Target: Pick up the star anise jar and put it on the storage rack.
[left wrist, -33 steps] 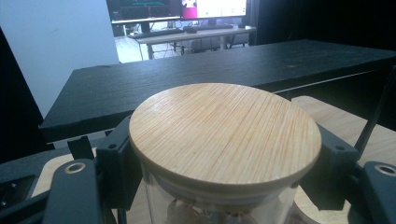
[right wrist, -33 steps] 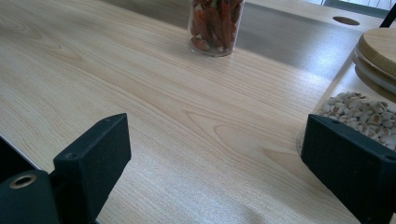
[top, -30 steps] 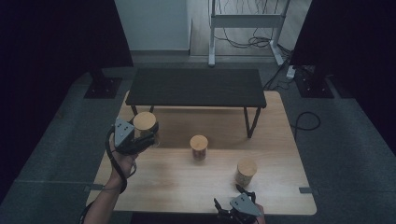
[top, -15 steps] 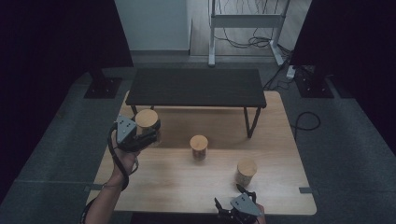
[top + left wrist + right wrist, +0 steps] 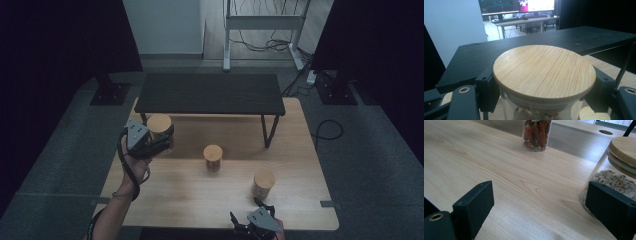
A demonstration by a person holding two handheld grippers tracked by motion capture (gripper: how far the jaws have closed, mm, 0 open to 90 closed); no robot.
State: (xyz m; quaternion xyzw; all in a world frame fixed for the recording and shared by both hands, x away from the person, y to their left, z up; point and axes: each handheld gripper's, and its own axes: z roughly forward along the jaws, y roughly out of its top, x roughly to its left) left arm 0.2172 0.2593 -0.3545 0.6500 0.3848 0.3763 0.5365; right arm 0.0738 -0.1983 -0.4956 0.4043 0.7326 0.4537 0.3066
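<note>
Held jar: a glass jar with a round bamboo lid [image 5: 544, 75], gripped just under the lid by the left gripper [image 5: 150, 142]; in the high view it sits at about 10 o'clock on the light wooden table [image 5: 200, 200], by the near left corner of the black bench [image 5: 210, 93].
Held jar contents: cut off at the bottom edge of the left gripper view; too little shows to tell.
Middle jar [image 5: 213, 158]: bamboo lid, near the table's centre; the right gripper view shows red dried chillies [image 5: 536, 132] inside, its top cropped.
Right jar [image 5: 263, 184]: at about 4 o'clock, bamboo lid, holding pale peanuts [image 5: 614, 181]; partly behind one jaw in the right gripper view.
Left arm: forearm [image 5: 112, 212] rises from the near edge, gripper raised at the table's left side.
Right gripper [image 5: 255, 222]: at 6 o'clock by the near edge, jaws spread wide, nothing between them but bare tabletop.
Hard to see: right hand, mostly cut off by the frame.
</note>
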